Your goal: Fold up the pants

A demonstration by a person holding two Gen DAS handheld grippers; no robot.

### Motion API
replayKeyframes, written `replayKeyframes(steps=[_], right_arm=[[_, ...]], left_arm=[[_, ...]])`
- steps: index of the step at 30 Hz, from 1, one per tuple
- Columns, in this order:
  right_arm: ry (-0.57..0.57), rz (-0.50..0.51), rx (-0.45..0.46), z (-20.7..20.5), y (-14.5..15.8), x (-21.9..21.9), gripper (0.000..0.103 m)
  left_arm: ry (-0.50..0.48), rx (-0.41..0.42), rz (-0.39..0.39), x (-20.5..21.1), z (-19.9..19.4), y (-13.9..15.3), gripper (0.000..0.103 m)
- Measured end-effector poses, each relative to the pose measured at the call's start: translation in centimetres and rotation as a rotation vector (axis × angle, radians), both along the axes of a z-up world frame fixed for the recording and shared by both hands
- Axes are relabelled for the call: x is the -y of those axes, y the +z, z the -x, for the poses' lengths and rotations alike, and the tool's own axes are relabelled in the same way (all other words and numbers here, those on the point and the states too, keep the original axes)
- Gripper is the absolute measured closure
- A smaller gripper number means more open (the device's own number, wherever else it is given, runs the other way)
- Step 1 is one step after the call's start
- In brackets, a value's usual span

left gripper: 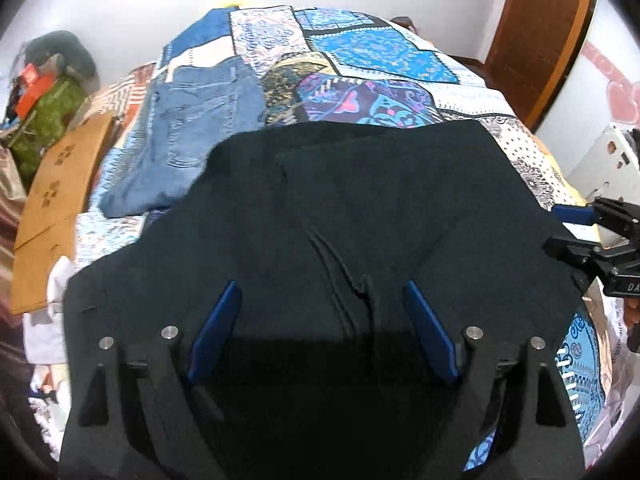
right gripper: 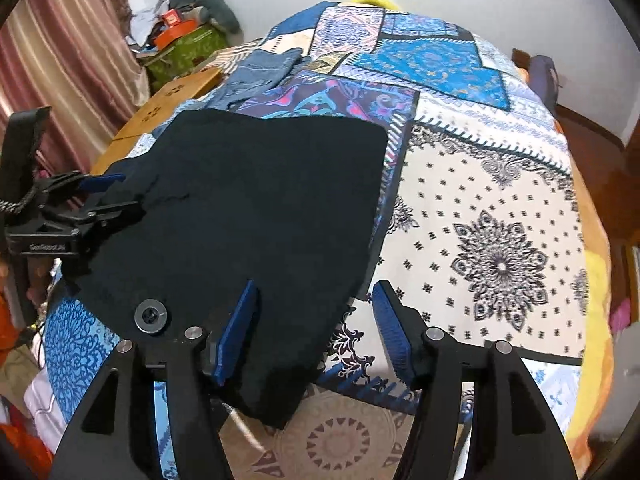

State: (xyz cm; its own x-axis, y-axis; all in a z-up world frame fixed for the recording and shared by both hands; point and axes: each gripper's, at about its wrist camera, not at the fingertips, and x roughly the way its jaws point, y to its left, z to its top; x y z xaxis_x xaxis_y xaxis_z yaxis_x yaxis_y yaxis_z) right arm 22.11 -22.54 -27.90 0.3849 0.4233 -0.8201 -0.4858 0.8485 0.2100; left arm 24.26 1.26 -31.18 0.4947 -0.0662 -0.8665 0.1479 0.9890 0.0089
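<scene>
Black pants (left gripper: 360, 208) lie folded on a patchwork quilt (left gripper: 380, 52) that covers a bed. My left gripper (left gripper: 324, 312) hovers over their near part, above a raised seam, jaws wide apart and nothing pinched. In the right wrist view the pants (right gripper: 260, 200) show a round button (right gripper: 150, 316) near the bottom edge. My right gripper (right gripper: 316, 320) is open astride the pants' near right edge: one blue pad (right gripper: 240, 328) is over the cloth, the other over the quilt (right gripper: 500, 220). Each gripper shows in the other's view: the right gripper (left gripper: 564, 230) and the left gripper (right gripper: 116, 196).
Blue jeans (left gripper: 192, 120) lie on the bed beyond the black pants, on the left. A brown cardboard sheet (left gripper: 60, 200) leans at the bed's left side, with a pile of clutter (left gripper: 48, 92) behind it. A wooden door (left gripper: 540, 40) stands at the right, curtains (right gripper: 60, 40) at the left.
</scene>
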Motion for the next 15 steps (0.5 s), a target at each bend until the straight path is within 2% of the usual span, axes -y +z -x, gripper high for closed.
replayKeyframes(steps=[2,5,8,11,15], right_arm=[[-0.011,0.022,0.023,0.1,1.0,-0.4,0.046],[-0.005,-0.001,0.073,0.5,2.9,-1.2,0.046],[0.021,-0.021,0.133,0.8,4.7,-2.7,0.045],[0.054,-0.036,0.173,0.9,5.7,-4.9,0.044],[0.072,-0.054,0.163,0.6,5.4,-7.5,0.044]], left_arm=[[0.024,0.025,-0.012,-0.7,0.7,1.0,0.018],[0.099,0.091,-0.062,-3.0,2.3,3.1,0.019],[0.171,0.114,-0.062,-5.9,3.8,4.2,0.017],[0.26,0.118,-0.043,-9.3,5.2,4.4,0.015],[0.346,0.083,0.03,-13.6,7.5,3.2,0.014]])
